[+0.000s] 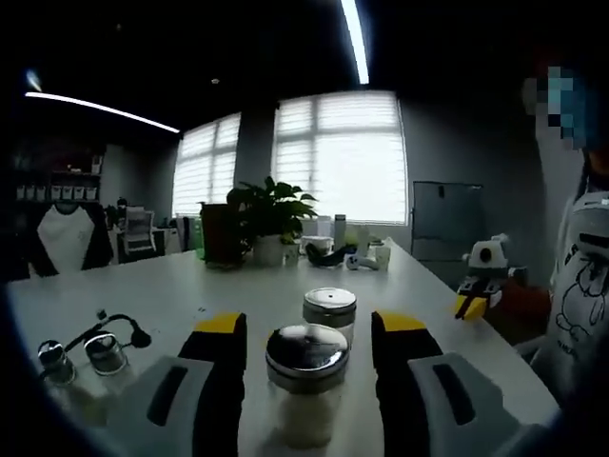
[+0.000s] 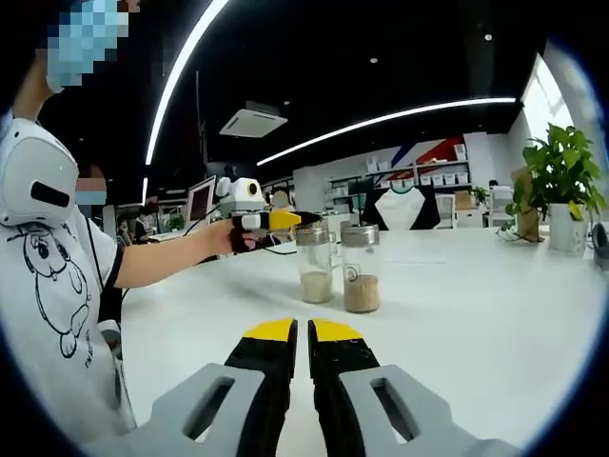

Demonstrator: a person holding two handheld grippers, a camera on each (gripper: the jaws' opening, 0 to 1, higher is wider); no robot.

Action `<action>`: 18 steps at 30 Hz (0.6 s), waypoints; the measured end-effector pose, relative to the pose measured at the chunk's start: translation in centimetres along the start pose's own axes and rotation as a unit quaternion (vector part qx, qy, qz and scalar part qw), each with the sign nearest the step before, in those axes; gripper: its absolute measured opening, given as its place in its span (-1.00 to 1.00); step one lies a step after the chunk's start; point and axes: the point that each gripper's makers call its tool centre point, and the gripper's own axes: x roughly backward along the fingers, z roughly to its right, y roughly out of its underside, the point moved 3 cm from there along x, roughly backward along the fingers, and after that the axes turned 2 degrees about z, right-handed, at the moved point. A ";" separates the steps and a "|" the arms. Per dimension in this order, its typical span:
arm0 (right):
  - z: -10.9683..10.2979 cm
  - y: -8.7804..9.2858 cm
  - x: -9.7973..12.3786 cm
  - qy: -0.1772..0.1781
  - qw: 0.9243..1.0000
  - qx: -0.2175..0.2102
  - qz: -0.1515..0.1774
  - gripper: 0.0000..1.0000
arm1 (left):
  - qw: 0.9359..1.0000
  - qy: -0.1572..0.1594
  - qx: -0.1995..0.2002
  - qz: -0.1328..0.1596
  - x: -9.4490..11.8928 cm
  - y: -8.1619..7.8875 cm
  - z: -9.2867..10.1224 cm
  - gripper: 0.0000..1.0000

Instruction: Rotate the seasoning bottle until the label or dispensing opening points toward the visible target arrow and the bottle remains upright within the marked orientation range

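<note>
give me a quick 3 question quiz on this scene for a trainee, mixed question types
1. True or false: the left tool has its jaws spread on either side of the nearer bottle, not closed on it.
2. Multiple choice: the right tool is A) gripping a bottle B) shut and holding nothing C) wide open.
3. Fill in: in the right gripper view, the two bottles, the left bottle and the right bottle, both stand ____ on the white table.

Key: 1 true; 2 B; 3 upright.
</note>
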 end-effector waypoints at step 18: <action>0.4 0.0 0.1 0.014 1.000 -0.003 0.003 -0.97 | 0.990 -0.141 0.012 0.011 0.2 1.6 1.1 0.08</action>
